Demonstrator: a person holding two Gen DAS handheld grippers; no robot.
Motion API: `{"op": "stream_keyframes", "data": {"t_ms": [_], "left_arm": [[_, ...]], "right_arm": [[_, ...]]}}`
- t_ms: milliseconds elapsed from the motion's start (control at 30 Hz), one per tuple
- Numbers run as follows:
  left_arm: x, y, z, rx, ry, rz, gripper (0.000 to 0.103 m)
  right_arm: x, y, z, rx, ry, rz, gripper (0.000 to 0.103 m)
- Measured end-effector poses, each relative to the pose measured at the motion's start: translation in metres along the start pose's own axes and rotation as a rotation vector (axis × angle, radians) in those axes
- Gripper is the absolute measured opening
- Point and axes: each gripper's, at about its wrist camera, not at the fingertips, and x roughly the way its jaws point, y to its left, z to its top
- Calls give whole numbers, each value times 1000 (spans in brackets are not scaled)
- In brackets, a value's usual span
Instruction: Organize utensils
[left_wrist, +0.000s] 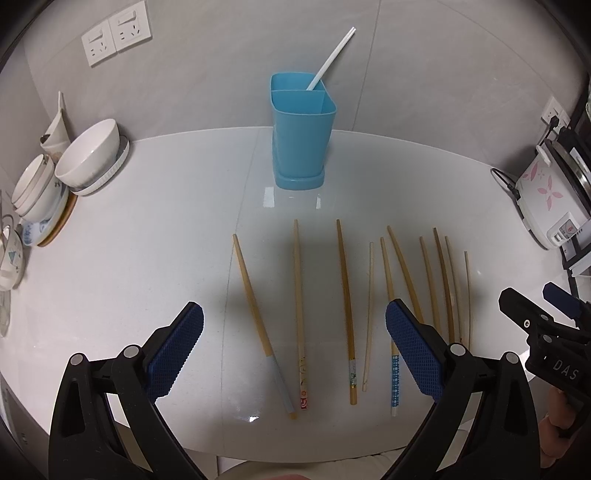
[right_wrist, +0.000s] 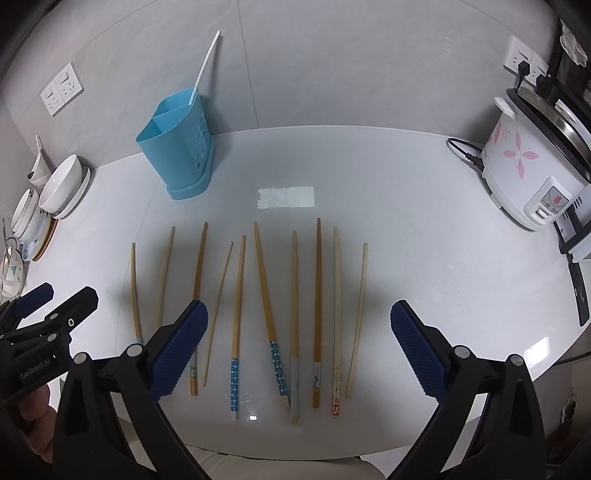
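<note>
Blue holder (left_wrist: 301, 129) stands at 12 o'clock on the desk (left_wrist: 147, 221), two compartments; a white straw-like stick (left_wrist: 330, 59) leans in the rear one. Chopsticks (right_wrist: 236, 325) lie in a row at 6 o'clock. Left tool (left_wrist: 293, 347) and right tool (right_wrist: 299, 347) both spread wide, holding nothing.

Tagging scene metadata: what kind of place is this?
Likely a home kitchen counter: rice cooker plugged into a wall socket, stacked bowls, blue utensil holder, chopsticks laid out.
</note>
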Motion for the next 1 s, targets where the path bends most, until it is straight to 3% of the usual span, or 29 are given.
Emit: {"op": "stream_keyframes", "data": {"t_ms": [1000], "left_arm": [[-2,-1,2,4,-9,5,97]], "right_arm": [[0,1,2,-3,5,1,95]]}}
